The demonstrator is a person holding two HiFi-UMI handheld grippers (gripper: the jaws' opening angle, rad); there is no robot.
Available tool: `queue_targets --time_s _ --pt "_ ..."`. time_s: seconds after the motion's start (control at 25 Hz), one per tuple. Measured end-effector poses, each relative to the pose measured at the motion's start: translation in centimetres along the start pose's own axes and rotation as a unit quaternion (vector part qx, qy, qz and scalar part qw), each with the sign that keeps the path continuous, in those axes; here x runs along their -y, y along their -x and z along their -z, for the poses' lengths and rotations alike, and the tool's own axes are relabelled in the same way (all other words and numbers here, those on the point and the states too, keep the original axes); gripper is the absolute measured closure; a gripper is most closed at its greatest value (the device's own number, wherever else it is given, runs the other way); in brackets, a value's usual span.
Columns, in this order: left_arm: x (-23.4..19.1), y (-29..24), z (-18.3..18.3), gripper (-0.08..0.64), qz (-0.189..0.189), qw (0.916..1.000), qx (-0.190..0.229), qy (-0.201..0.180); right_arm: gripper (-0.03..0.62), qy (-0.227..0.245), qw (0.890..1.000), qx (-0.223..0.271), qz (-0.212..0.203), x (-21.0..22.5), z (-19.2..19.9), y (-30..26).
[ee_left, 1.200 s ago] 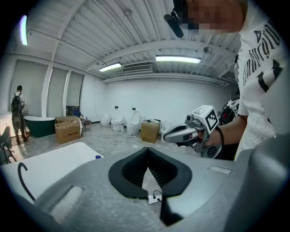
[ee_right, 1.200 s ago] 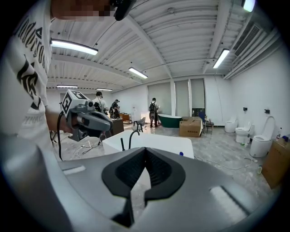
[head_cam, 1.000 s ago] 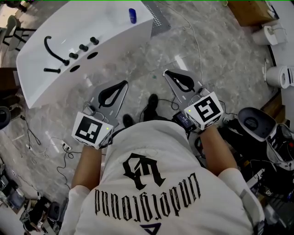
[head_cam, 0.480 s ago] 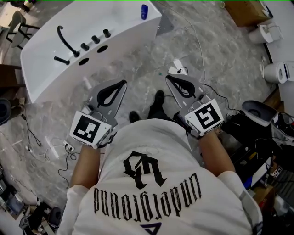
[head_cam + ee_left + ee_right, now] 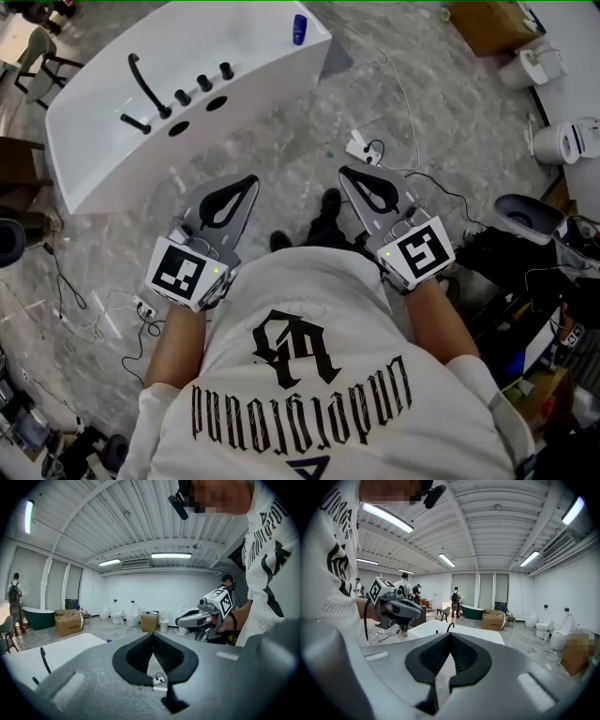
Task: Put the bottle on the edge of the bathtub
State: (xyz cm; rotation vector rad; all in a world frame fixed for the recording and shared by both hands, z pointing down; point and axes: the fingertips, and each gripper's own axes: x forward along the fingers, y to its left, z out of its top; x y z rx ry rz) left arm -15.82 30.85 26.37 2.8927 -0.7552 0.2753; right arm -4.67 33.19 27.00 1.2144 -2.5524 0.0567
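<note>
Bathroom showroom, seen from above: I stand on the marble floor with both tools held out in front of my chest. The left gripper point(image 5: 246, 185) has its 2 jaws pressed together on nothing. The right gripper point(image 5: 352, 176) is likewise closed tight and empty, with only floor and room showing past its tips.

The blue bottle point(image 5: 298, 28) stands upright on the rim of the white bathtub point(image 5: 253, 66), at the far corner from the black faucet point(image 5: 145, 84) and well apart from both grippers. To my eye the placing looks done.

I judge 3 ways this could go wrong:

1. The bottle sits near the tub's corner, so a brush from a gripper or a sleeve could send it over the side and onto the floor.
2. A white power strip point(image 5: 359, 147) and loose cables lie just ahead of my shoes point(image 5: 328, 202). A caught foot could pitch me toward the tub and jolt the bottle.
3. If I reach for the bottle again with the jaws closed, they would shove it instead of taking hold, so they would have to spread first.
</note>
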Motion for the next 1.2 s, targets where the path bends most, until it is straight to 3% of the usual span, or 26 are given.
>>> queue_targets --time_s 1.2 --pt "0.7 2.2 0.2 0.552 0.011 0.9999 0.013 0.003 0.591 0.003 1.000 0.007 0.011 -2.9 -0.7 0.5"
